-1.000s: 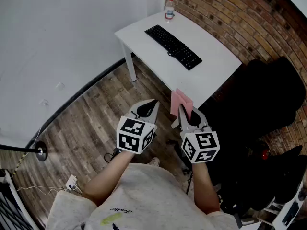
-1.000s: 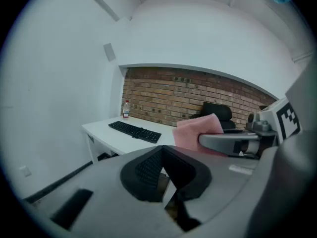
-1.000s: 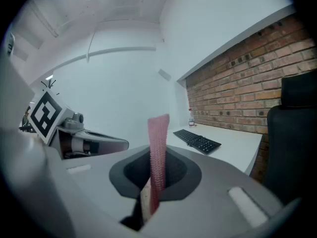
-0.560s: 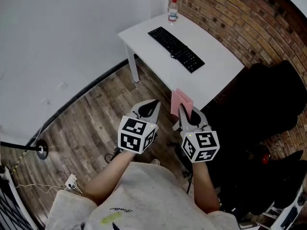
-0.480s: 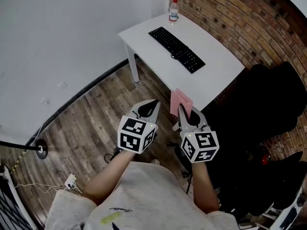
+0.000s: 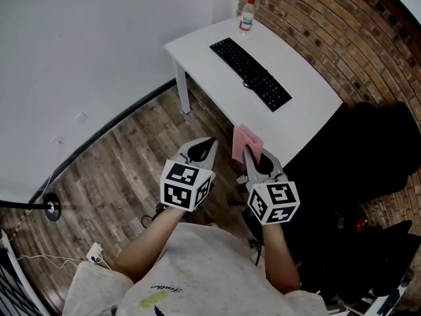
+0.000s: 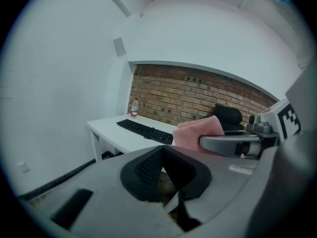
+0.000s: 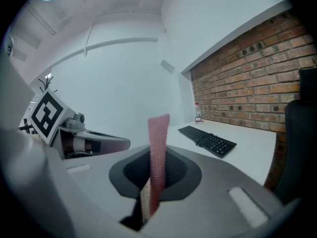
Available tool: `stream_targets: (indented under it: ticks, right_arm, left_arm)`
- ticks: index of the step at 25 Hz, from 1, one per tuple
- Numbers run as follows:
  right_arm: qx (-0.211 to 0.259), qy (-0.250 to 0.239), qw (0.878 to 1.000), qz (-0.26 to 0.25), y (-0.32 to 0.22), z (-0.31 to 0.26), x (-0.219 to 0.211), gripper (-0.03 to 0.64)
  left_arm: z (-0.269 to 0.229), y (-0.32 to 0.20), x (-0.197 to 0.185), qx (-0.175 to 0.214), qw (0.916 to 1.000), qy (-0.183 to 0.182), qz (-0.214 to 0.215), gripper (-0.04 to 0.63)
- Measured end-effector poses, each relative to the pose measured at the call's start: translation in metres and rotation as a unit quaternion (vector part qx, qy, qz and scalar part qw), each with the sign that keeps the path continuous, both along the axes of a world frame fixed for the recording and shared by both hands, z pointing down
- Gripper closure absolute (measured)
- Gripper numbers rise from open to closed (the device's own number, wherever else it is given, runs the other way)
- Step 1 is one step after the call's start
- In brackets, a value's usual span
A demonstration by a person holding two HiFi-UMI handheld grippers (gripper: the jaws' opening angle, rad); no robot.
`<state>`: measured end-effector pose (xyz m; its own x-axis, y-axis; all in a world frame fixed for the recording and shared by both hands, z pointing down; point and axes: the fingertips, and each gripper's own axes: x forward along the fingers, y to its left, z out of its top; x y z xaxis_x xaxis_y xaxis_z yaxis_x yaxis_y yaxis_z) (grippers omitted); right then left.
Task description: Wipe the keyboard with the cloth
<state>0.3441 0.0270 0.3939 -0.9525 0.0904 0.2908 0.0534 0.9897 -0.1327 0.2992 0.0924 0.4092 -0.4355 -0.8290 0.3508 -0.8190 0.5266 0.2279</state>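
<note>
White table (image 6: 197, 51), upper centre of frame, stands on wood floor (image 6: 131, 157). Black keyboard (image 6: 250, 74) lies diagonally along its middle. Bottle (image 6: 247, 15) upright at top corner, apart from keyboard.

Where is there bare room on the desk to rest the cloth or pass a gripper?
Bare strips run both sides of the keyboard: one toward the brick wall, one along the open edge of the desk. The near corner past the keyboard's end is bare too. It is tightest by the bottle at the far corner.
</note>
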Motion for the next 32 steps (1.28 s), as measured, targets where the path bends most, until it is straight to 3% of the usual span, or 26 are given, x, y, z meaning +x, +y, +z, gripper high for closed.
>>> stream_targets:
  ticks: [12,20,32]
  right_arm:
    - [0.013,0.031,0.999,0.034,0.024,0.001,-0.126,0.595]
    - [0.012,0.035,0.998,0.056,0.042,-0.001,-0.197,0.595]
    - [0.006,0.031,0.997,0.064,0.050,0.003,-0.261,0.595]
  left_arm:
    - [0.006,0.015,-0.131,0.017,0.9988,0.030,0.035,0.600]
    - [0.000,0.028,-0.206,0.024,0.9976,0.030,0.058,0.600]
    - [0.006,0.036,-0.264,0.024,0.9970,0.029,0.068,0.600]
